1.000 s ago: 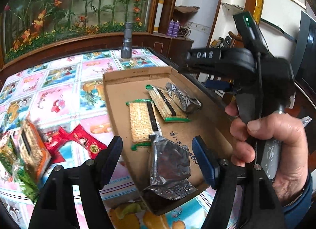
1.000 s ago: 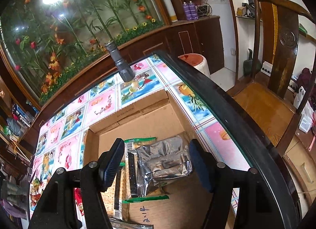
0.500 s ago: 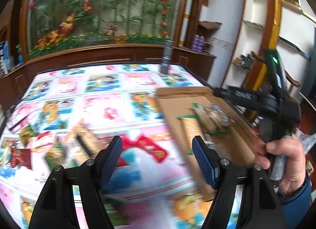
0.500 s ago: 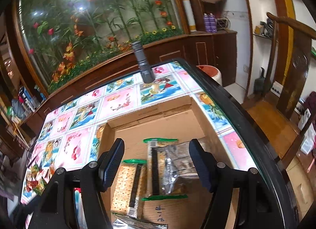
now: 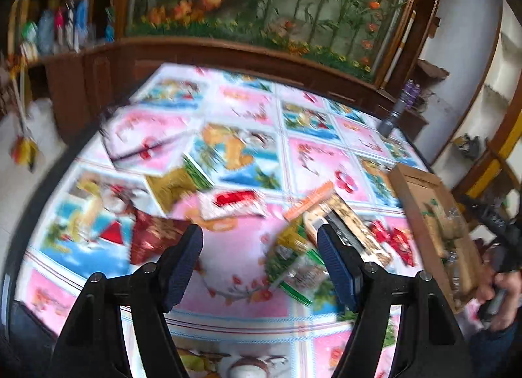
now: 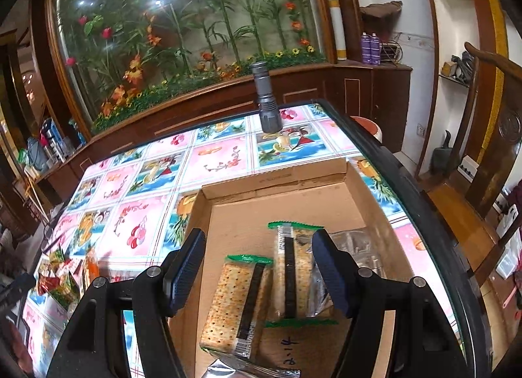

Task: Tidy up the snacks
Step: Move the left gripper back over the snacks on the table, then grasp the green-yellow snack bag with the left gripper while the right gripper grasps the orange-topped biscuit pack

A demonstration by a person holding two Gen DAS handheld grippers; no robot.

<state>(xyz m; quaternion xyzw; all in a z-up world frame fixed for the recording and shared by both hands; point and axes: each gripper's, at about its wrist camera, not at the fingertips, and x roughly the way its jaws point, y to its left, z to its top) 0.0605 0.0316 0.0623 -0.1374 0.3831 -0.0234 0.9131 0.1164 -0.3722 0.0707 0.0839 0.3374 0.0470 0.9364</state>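
Blurring hides snack packets (image 5: 293, 267) beneath wide, empty left tongs (image 5: 259, 267); right tongs (image 6: 257, 272) wide, empty.

Your counter (image 6: 215, 162) carries a cardboard box (image 6: 280, 182) at five o'clock, a grey flashlight (image 6: 266, 100) at twelve, and loose, possibly blurred snack packets (image 5: 228, 202) at eight.

Cardboard box (image 6: 287, 205) below the right gripper (image 6: 257, 272), two cracker packs (image 6: 238, 303) side by side inside. Torch (image 6: 266, 100) upright beyond. Loose snack packets (image 5: 293, 260) scattered, probably flat, under the left gripper (image 5: 261, 262); the box lies to its right.
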